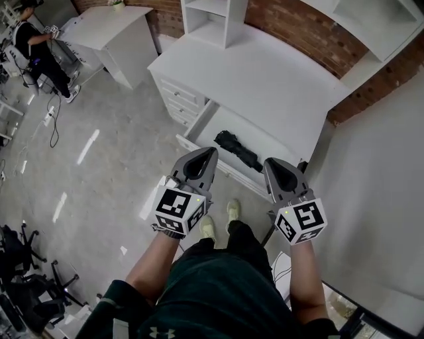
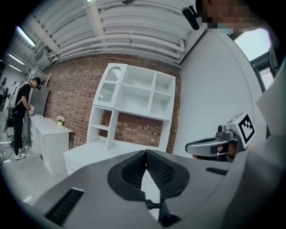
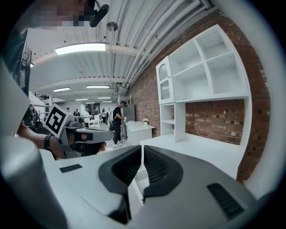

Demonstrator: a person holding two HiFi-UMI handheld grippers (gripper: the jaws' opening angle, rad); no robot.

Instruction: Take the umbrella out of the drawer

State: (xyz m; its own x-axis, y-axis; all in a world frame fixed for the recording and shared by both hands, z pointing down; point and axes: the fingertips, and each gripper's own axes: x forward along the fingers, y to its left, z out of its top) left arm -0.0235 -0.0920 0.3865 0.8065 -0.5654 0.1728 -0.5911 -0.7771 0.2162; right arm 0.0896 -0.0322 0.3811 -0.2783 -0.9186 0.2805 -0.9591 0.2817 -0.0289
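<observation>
A folded black umbrella lies in the open white drawer below the white desk top. My left gripper hangs in front of the drawer's near left corner, its tips meeting with nothing between them; in its own view the left gripper points over the desk. My right gripper is held level with it on the right, just past the umbrella's near end, shut and empty. The right gripper looks at the desk top and the drawer's edge. The umbrella is hidden in both gripper views.
A white shelf unit stands at the back of the desk against a brick wall. A second white desk stands far left, with a person beside it. Office chairs crowd the lower left floor. A white wall rises on the right.
</observation>
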